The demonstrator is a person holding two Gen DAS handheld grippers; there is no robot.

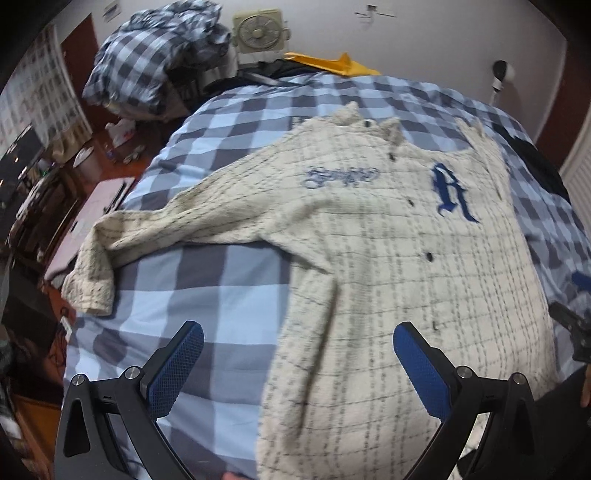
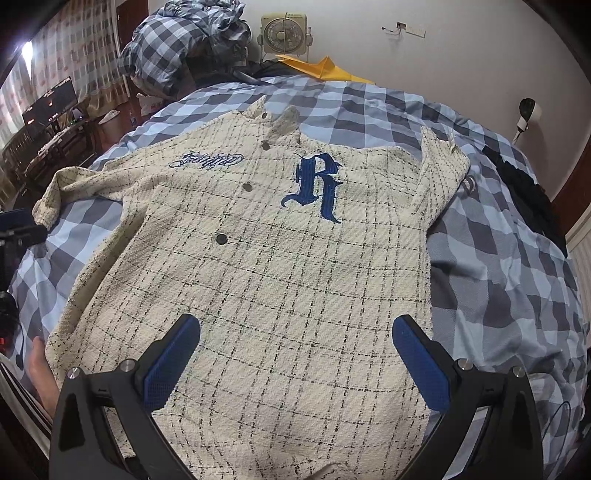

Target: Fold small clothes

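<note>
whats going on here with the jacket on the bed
A person holds a two-finger gripper in each hand over a cream checked jacket laid flat, front up, on a blue checked bedspread. The left gripper and the right gripper are both open and grip nothing. One sleeve lies stretched out sideways; the other sleeve is folded in over the jacket's edge. Folding looks barely begun.

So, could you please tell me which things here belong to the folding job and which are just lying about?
For the job: cream checked jacket, left gripper, right gripper, both open.

Lying about: bundled checked bedding, fan, yellow paper, black garment.
</note>
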